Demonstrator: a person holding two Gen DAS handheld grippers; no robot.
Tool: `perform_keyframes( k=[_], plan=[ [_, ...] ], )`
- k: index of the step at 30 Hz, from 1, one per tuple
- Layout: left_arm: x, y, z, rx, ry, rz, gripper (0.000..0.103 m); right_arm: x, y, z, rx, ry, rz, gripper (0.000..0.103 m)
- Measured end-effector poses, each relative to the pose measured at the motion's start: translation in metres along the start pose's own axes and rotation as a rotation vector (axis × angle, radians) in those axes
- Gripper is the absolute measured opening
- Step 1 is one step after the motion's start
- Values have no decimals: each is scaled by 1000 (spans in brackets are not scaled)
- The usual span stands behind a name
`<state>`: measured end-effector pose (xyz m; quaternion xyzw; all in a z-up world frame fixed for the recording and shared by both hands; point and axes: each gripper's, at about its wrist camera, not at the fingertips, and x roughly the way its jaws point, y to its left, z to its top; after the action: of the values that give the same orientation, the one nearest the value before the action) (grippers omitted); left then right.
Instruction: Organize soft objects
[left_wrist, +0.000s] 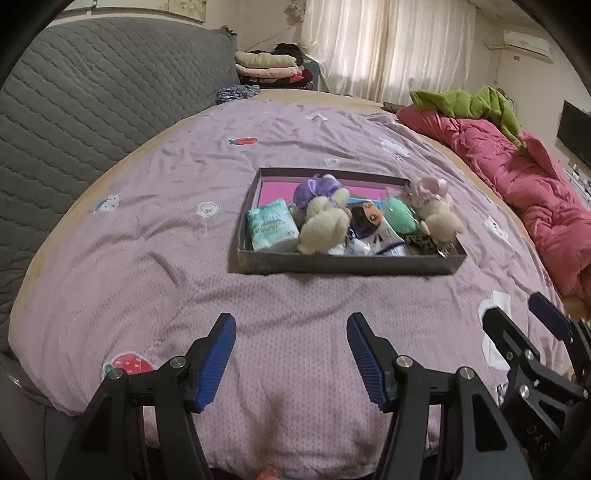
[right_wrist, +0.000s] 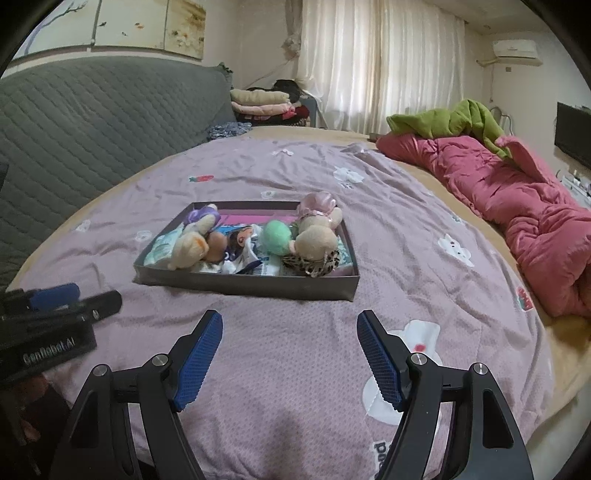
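Here my left gripper (left_wrist: 291, 356) hangs over the near part of the bed with its ribbed blue pads (left_wrist: 218, 360) spread wide apart and nothing between them, and my right gripper (right_wrist: 290, 356) beside it is the same, its blue pads (right_wrist: 199, 360) standing well apart over bare cloth. The lilac bedspread (left_wrist: 147, 258) beneath is a thin, finely dotted cotton, creased in soft folds and sewn with strawberry and flower patches. Ahead of both tools lies a shallow rectangular box (left_wrist: 343, 264) of dark grey card with a pink floor, its low straight walls holding the soft things: a cream plush toy with a purple cap (left_wrist: 321, 218), a second cream plush with a pink satin cap (left_wrist: 436, 212), a mint-green fuzzy ball (left_wrist: 400, 218), a crinkly pack of tissues (left_wrist: 271, 229) and a scrap of leopard-print fabric (right_wrist: 317, 264). The box sits flat, with open bedspread on all sides and a wide bare stretch between its near wall and my pads. To the right a puffy pink quilt (right_wrist: 517, 206) lies bunched along the bed's edge under a green blanket (right_wrist: 454, 122); to the left rises a grey quilted headboard cover (left_wrist: 74, 110).
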<state>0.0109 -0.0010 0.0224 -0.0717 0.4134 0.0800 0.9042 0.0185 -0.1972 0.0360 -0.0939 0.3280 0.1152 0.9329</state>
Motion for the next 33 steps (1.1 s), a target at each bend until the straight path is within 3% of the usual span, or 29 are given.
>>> perform_keyframes(
  k=[17,33],
  plan=[
    [-8,-9,-8,27,-30,-11,62,2,5,-15,21,41,6,77],
    [16,0,-14,10,20,0,62,23,9,-26,9,93,5,77]
  ],
)
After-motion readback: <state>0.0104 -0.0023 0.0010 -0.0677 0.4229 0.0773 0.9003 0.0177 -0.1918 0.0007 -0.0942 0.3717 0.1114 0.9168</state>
